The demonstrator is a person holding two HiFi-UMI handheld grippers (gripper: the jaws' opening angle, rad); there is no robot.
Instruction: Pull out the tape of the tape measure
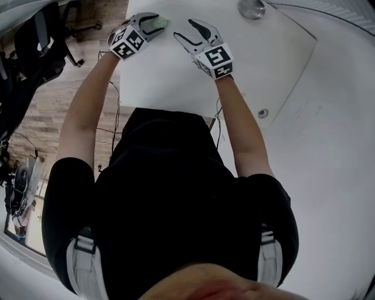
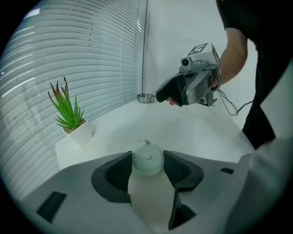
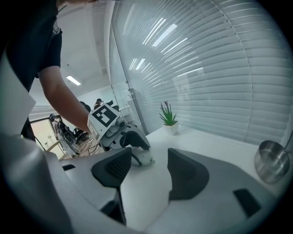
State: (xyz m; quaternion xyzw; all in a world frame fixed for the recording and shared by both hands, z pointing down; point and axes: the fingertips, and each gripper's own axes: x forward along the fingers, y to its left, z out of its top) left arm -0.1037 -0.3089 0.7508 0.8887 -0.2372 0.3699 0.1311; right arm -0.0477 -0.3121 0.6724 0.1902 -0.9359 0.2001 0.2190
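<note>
Left gripper [image 1: 154, 24]: fingers [image 2: 120, 171] are closed onto the tape measure [image 2: 147, 160], a round, pale green case pinched between the two dark pads. The case is held at the far left of the white worktop [image 1: 263, 53], low over its surface; whether it rests on it cannot be told. A small tab is seen at the far edge of the case. No drawn-out tape can be made out.

Right gripper [image 1: 183, 28]: fingers [image 3: 183, 173] are spread, with nothing between them but bare worktop. It is held just beside the left gripper and pointed toward it; the tape measure is seen past the gap.

A potted plant [image 2: 68, 112] in a white pot is noted by the window blinds [image 2: 82, 59]. A metal bowl [image 1: 252, 8] is set at the far edge of the worktop.
</note>
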